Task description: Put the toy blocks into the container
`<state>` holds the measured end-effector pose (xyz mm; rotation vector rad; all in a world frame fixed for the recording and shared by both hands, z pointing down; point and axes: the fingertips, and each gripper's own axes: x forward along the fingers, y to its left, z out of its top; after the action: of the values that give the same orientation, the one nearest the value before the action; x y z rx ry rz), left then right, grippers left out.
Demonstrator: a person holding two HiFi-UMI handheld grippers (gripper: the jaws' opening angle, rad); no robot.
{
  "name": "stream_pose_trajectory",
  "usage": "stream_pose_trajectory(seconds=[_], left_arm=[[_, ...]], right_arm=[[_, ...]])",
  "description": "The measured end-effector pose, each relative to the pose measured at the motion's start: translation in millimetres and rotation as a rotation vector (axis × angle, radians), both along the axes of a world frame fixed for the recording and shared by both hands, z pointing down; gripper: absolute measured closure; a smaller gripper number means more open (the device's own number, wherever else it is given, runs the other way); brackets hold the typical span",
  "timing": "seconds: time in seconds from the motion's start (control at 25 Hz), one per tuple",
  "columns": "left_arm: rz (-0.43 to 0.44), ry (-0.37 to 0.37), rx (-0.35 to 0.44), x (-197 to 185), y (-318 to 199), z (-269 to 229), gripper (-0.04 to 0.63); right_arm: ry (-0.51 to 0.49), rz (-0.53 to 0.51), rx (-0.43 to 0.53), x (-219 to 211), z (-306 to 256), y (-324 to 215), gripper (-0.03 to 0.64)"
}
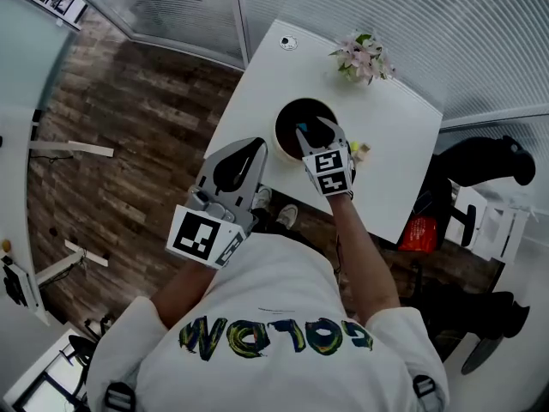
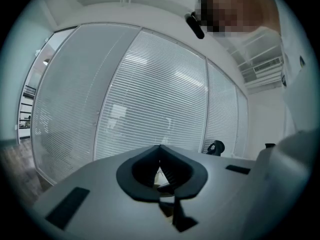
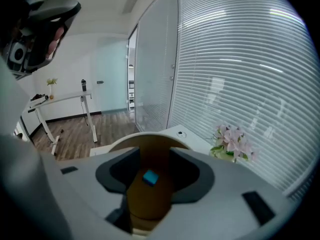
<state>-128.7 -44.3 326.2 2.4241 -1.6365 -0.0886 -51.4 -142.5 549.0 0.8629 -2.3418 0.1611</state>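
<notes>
1. The right gripper [image 1: 317,132] is hovering with jaws spread and empty, the blue block [image 3: 150,177] lying straight below between them, inside the container [image 1: 280,136].
2. Other blocks [image 1: 364,151] are sitting just to this gripper's right (its nearer side), while the left gripper [image 1: 257,146], jaws together, is hanging well behind.
3. Shirt lettering [image 1: 274,337] is showing upside down and I cannot read it surely.

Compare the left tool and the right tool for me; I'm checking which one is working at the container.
The left tool's jaws are together at the tips, while the right tool's stand apart. The left tool is held by the table's near corner, beside the container; the right tool is over it, with a blue block lying inside below. Both are the same grey two-jaw make.
</notes>
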Motion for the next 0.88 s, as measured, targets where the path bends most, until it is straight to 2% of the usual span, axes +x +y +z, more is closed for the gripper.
stream_pose_trajectory(seconds=[0.24, 0.6, 0.88], left_arm=[[0.040, 0.004, 0.010, 11.6, -4.5, -3.4, 0.583], [0.175, 0.017, 0.013, 63.5, -20.8, -0.7, 0.583], [0.272, 0.012, 0.018, 105.0, -23.0, -2.2, 0.583]], right_arm=[[-0.053, 0.086, 0.048, 29.4, -36.1, 6.7, 0.438], [-0.144, 0.338, 0.156, 132.5, -116.4, 33.8, 0.457], [-0.133, 0.431, 0.190, 181.2, -133.1, 50.7, 0.463]])
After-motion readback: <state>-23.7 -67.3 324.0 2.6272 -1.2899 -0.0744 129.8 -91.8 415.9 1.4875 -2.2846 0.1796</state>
